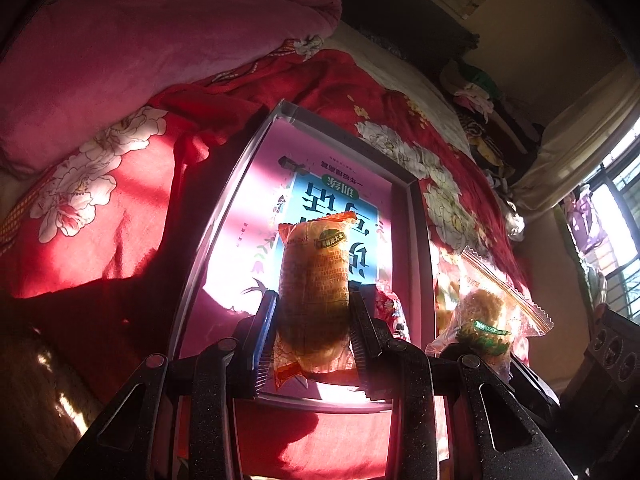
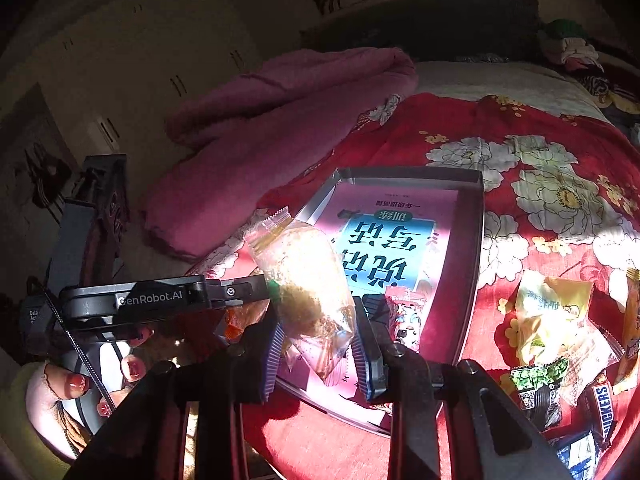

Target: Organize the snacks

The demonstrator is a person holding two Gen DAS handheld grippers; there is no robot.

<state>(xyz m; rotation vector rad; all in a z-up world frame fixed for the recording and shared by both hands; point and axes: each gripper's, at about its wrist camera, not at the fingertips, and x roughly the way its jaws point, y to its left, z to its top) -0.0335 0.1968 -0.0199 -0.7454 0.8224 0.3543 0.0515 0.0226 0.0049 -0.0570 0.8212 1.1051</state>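
A shallow grey box lies on the red flowered bedspread, with a pink and blue printed sheet on its floor. My left gripper is shut on an orange-wrapped snack, held upright over the box's near end. My right gripper is shut on a clear-wrapped crumbly snack above the box's near left corner. A small red and white packet lies inside the box near the front. In the right wrist view the left gripper's body shows at the left, with the hand that holds it below.
A pile of loose snacks, among them a Snickers bar, lies on the bedspread right of the box. A pink blanket is bunched at the back left. Clothes are heaped at the bed's far end.
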